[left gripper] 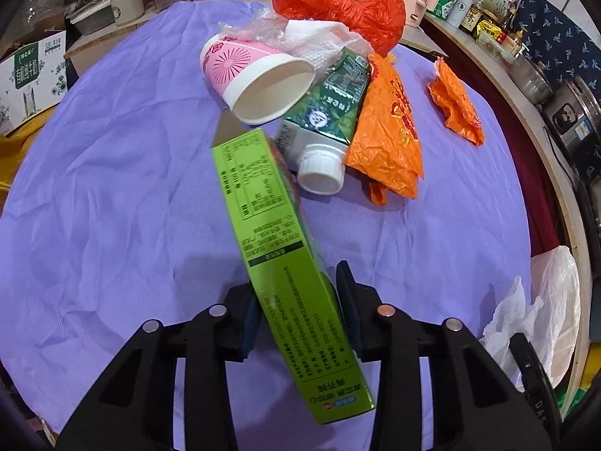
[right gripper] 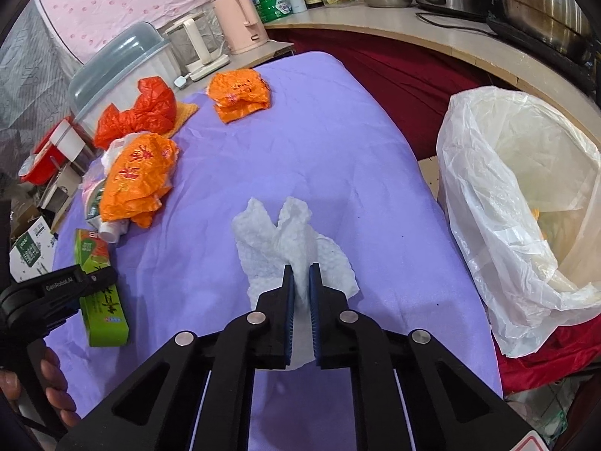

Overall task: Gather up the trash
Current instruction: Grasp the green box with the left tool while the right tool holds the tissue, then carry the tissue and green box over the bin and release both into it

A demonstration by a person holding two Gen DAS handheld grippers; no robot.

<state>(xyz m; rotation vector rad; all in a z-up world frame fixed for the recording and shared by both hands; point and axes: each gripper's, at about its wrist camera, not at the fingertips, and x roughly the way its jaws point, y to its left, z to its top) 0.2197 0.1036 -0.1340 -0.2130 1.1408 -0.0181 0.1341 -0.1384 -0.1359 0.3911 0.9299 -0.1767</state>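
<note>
My left gripper point(left gripper: 296, 282) is shut on a green cardboard box point(left gripper: 274, 233), held tilted above the purple cloth; the box also shows in the right wrist view point(right gripper: 99, 285). Beyond it lie a pink paper cup point(left gripper: 259, 82) on its side, a green carton with a white cap point(left gripper: 326, 120), an orange bag point(left gripper: 390, 131), a red bag point(left gripper: 338, 3) and a white paper towel point(left gripper: 315, 41). My right gripper point(right gripper: 300, 274) is shut on a white paper towel point(right gripper: 285, 244), held over the cloth. The bin lined with a white bag point(right gripper: 526, 203) stands to its right.
A second crumpled orange bag point(right gripper: 238, 92) lies at the far end of the table point(right gripper: 338, 143). A pink kettle point(right gripper: 240, 18), a dish cover point(right gripper: 120, 71) and pots on a counter point(right gripper: 469, 34) ring the table. A cardboard box point(left gripper: 26, 82) sits far left.
</note>
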